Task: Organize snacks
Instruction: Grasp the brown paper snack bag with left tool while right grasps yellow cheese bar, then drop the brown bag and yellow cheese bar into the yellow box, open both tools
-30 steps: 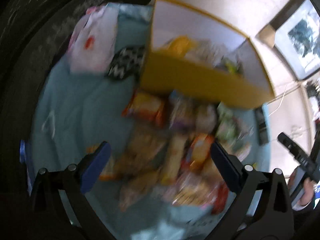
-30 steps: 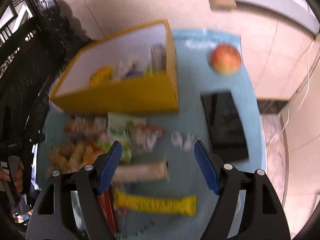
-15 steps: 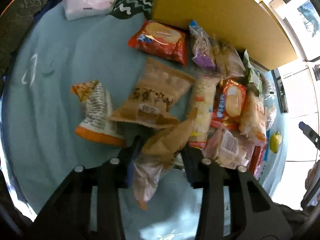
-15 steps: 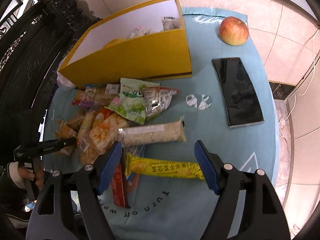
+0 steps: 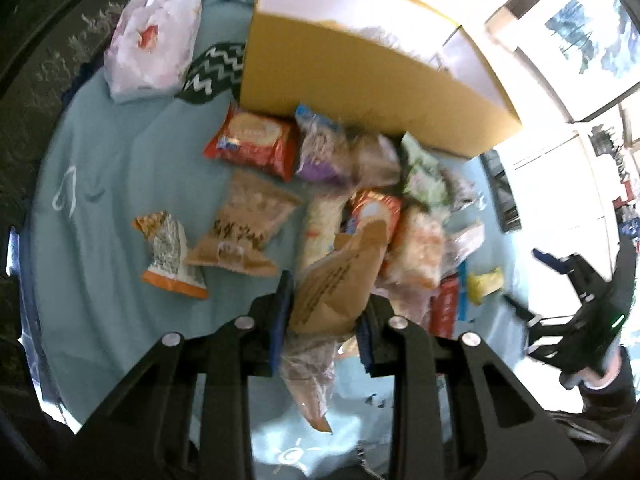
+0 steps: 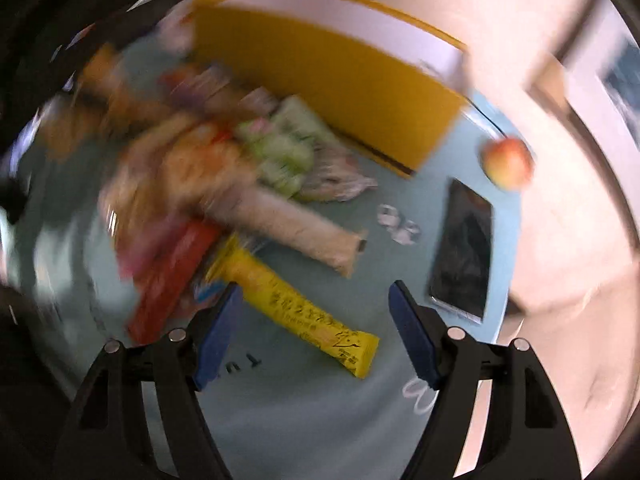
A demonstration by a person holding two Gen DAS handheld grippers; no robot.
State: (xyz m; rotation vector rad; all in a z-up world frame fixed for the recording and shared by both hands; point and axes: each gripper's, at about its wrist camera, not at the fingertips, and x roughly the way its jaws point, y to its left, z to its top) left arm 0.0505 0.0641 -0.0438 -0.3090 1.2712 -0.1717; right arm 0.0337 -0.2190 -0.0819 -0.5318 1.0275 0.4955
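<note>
My left gripper (image 5: pixel 322 312) is shut on a brown paper snack packet (image 5: pixel 340 280) and holds it above the light-blue table. Behind it lies a pile of snack packs: a red biscuit pack (image 5: pixel 252 140), a tan bag (image 5: pixel 244 224), an orange-and-silver pack (image 5: pixel 168 252). The yellow box (image 5: pixel 360 68) stands at the back. My right gripper (image 6: pixel 314 320) is open and empty, over a long yellow bar (image 6: pixel 300 308). A beige bar (image 6: pixel 296 232) and a green packet (image 6: pixel 280 148) lie beyond it. The right wrist view is blurred.
A black phone (image 6: pixel 464 252) and an apple (image 6: pixel 508 162) lie right of the yellow box (image 6: pixel 340 84). A white plastic bag (image 5: pixel 156 36) sits at the table's far left. The right gripper shows at the right of the left wrist view (image 5: pixel 576 300).
My left gripper closed on the brown packet and has lifted it from the pile. My right gripper has swung down and left towards the yellow bar, still open.
</note>
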